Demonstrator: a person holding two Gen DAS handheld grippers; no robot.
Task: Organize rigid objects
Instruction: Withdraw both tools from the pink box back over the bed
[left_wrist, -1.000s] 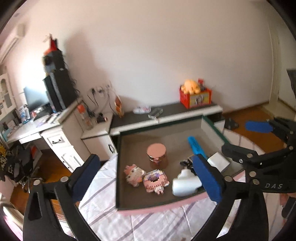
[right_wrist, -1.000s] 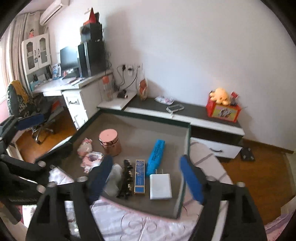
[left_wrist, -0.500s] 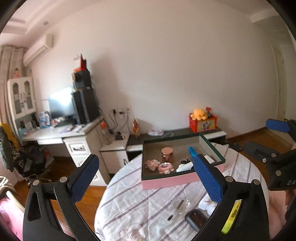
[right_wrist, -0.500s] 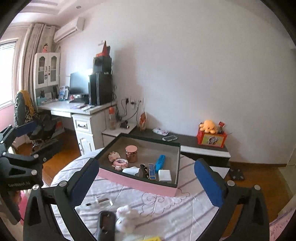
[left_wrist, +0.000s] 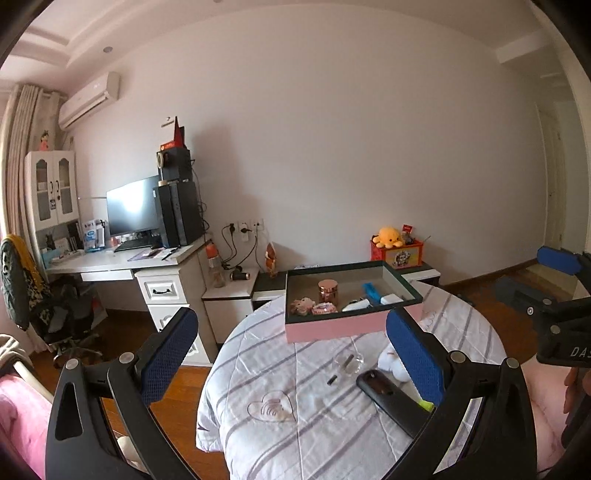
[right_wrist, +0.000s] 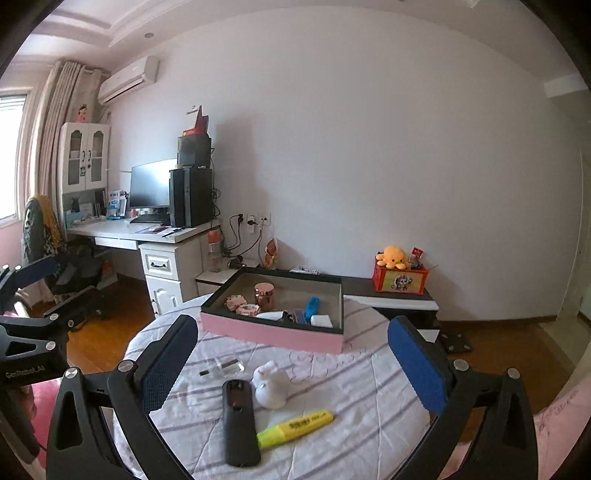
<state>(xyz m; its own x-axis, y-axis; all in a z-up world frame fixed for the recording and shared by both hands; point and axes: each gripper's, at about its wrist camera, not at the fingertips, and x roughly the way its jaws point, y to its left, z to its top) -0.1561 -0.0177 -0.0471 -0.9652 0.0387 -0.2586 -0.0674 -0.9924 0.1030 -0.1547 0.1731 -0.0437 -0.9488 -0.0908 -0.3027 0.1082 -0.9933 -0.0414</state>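
Pink tray (right_wrist: 271, 334) beyond right claw (right_wrist: 291, 363), highlighter (right_wrist: 295, 428) between its spread jaws

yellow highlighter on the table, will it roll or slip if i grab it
The yellow highlighter looks rigid, smooth plastic, so it may slip a little. Its flattish body lying on the soft tablecloth probably won't roll far. Likely light.

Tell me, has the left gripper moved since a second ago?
Yes. The left gripper has pulled back and up from the pink tray, which now looks far smaller and sits ahead on the table.
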